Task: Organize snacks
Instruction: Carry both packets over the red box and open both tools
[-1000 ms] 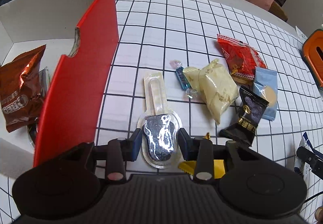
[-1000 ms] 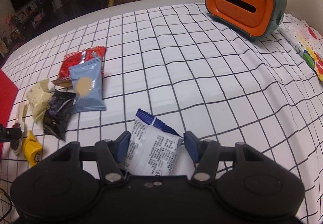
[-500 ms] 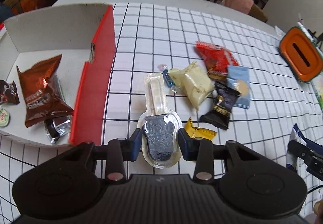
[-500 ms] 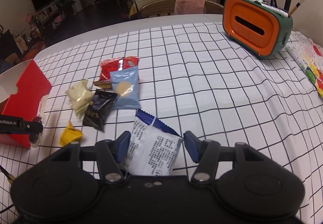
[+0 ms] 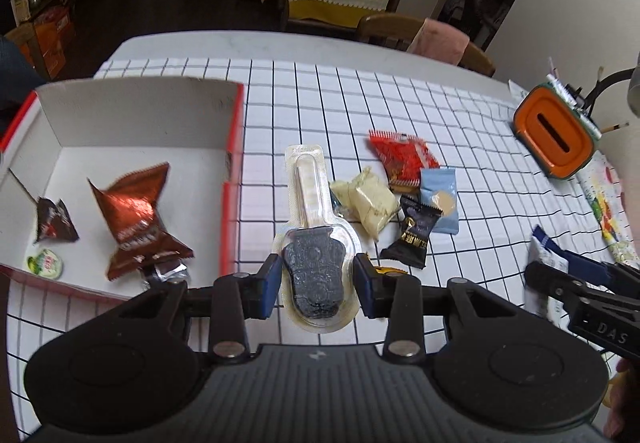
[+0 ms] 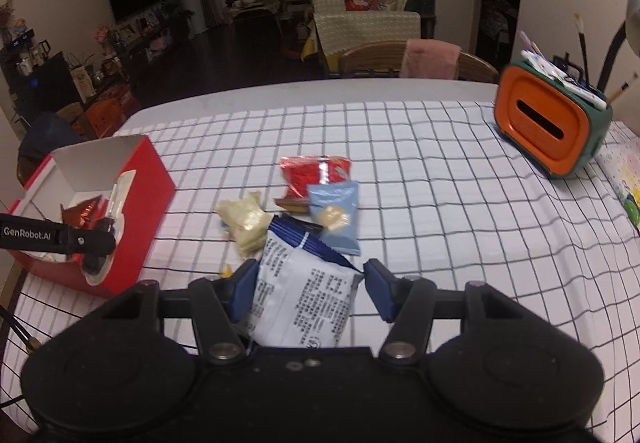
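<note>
The white tablecloth with a black grid (image 6: 440, 203) lies under everything. The cardboard box (image 5: 234, 179) is red outside, white inside. In it lies a glossy copper-brown foil packet (image 5: 136, 219). On the cloth: a red crinkled packet (image 5: 402, 157), a pale-blue packet with a tan disc (image 5: 440, 199), a black packet with gold print (image 5: 412, 237) — and an orange, green-backed holder (image 6: 548, 127).

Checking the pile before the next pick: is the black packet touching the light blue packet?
Touching. The left wrist view shows the black packet's top corner overlapping the light blue packet's lower left edge, no cloth between them.
</note>
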Available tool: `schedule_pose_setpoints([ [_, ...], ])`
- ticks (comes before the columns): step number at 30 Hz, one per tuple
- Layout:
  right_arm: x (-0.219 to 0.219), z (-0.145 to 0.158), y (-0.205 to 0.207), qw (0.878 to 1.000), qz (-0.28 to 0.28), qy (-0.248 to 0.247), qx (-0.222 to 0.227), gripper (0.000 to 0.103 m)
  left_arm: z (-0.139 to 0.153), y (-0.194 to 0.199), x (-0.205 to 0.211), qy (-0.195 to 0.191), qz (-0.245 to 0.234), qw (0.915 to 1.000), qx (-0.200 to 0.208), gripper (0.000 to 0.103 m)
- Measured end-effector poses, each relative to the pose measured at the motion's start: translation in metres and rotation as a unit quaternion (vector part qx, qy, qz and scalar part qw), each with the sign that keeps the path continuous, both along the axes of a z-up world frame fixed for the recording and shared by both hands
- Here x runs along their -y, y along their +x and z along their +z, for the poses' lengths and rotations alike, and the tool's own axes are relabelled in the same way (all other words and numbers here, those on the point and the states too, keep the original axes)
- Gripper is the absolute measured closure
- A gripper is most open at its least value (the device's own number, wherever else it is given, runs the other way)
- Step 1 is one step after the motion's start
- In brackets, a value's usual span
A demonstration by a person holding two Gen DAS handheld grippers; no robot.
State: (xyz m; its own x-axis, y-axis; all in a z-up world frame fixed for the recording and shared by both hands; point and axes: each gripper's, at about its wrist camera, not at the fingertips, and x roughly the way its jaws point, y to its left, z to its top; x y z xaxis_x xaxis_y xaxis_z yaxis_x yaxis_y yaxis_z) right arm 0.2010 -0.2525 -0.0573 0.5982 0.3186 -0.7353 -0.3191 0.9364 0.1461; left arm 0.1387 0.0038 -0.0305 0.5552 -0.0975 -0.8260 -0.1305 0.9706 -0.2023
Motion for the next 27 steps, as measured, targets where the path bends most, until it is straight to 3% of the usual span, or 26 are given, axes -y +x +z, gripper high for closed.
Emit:
schedule_pose_setpoints([
  [13, -0.1, 0.029, -0.002, 0.997, 0.073, 0.003, 0.033, 0.046, 0.025, -0.016, -0.074, 0.015, 0.018, 0.9993, 0.028, 0.065],
  [27, -0.204, 0.016, 0.004, 0.992, 0.121, -0.017, 0.026, 0.046, 0.01, -0.024, -0.171, 0.047, 0.056, 0.9973, 0.013, 0.065],
])
